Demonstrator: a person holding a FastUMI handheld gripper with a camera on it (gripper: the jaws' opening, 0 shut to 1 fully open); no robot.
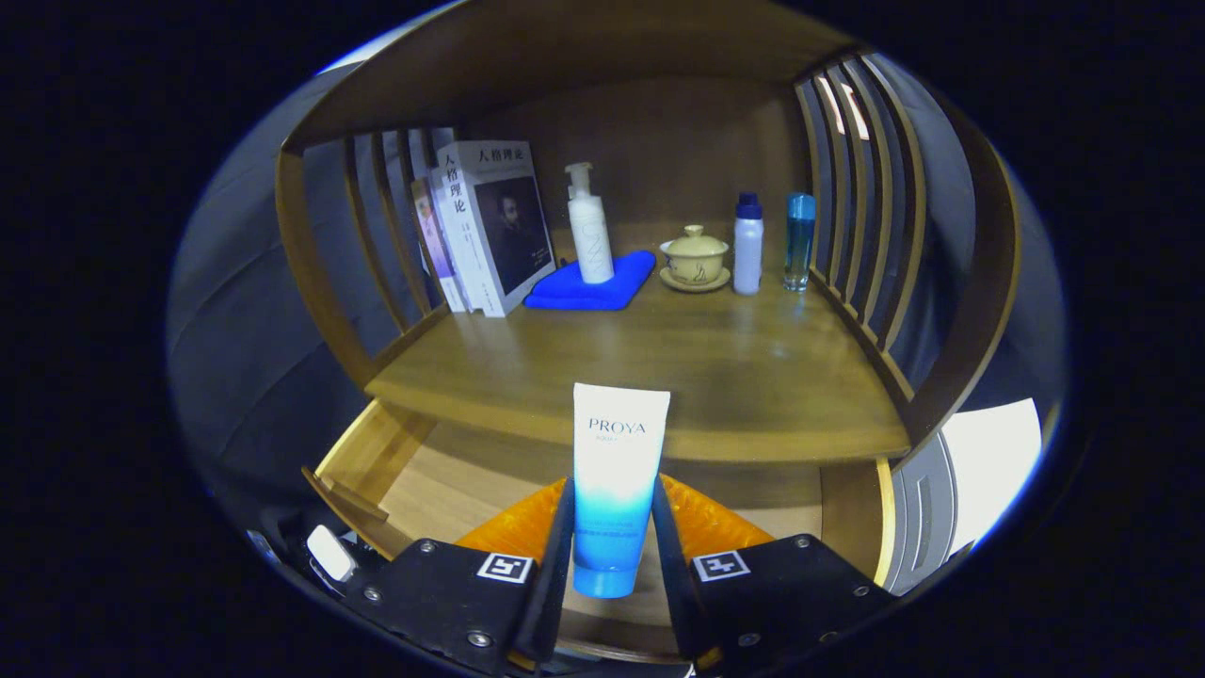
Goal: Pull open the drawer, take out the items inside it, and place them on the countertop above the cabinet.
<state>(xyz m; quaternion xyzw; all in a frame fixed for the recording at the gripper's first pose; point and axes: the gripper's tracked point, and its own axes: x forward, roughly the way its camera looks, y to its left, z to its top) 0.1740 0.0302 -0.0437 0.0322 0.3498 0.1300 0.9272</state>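
Here, gripper (612, 537) clamped on tube (618, 471): both fingers press its sides, cap end down, flat end up. Tube held upright above open drawer (452, 480), its top overlapping front edge of countertop (753, 377). Beyond fingers, along back of countertop: books (485, 226) leaning at left, pump bottle (589, 226) standing on blue cloth (588, 282), lidded cup (695, 256) on saucer, white bottle (748, 245), blue bottle (799, 240) just beside it. Slatted wooden sides flank shelf.
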